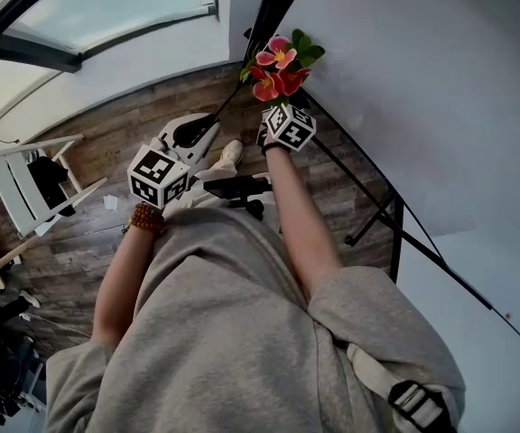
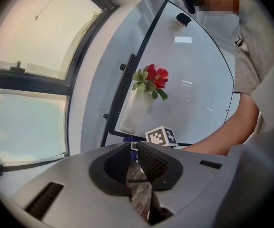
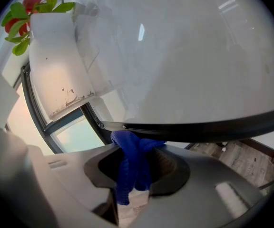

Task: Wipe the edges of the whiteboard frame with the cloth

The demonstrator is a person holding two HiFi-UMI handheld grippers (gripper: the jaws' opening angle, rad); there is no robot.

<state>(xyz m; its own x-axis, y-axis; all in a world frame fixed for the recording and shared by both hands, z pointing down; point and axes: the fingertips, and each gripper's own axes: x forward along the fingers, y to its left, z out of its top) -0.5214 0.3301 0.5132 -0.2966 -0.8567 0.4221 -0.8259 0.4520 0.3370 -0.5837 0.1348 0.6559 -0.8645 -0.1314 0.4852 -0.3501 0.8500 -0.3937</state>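
Right gripper [image 3: 137,148] with its jaws clamped on a bunched blue woven cloth [image 3: 131,167]. The cloth fills the gap between the two pads. Its upper fold rises past the jaw tips and touches the black bar of the whiteboard frame [image 3: 208,126], and a loose tail hangs down behind the pads. Above the bar lies the glossy white whiteboard panel [image 3: 184,56]. The cloth appears light, soft and limp, so it probably folds around an edge rather than pushing against it. A hold across the middle of the bunch, as here, leaves a padded fold ahead of the tips to meet the frame; a hold near a corner would likely let it slip or trail. In the head view the right gripper [image 1: 289,126] sits at the board's lower edge, just below a spray of red and pink artificial flowers [image 1: 281,64]. The left gripper [image 1: 158,176] hangs apart from the board over the wood-plank floor [image 1: 88,233]. In its own view, the left gripper [image 2: 134,148] has its jaws narrowly apart with nothing between them.
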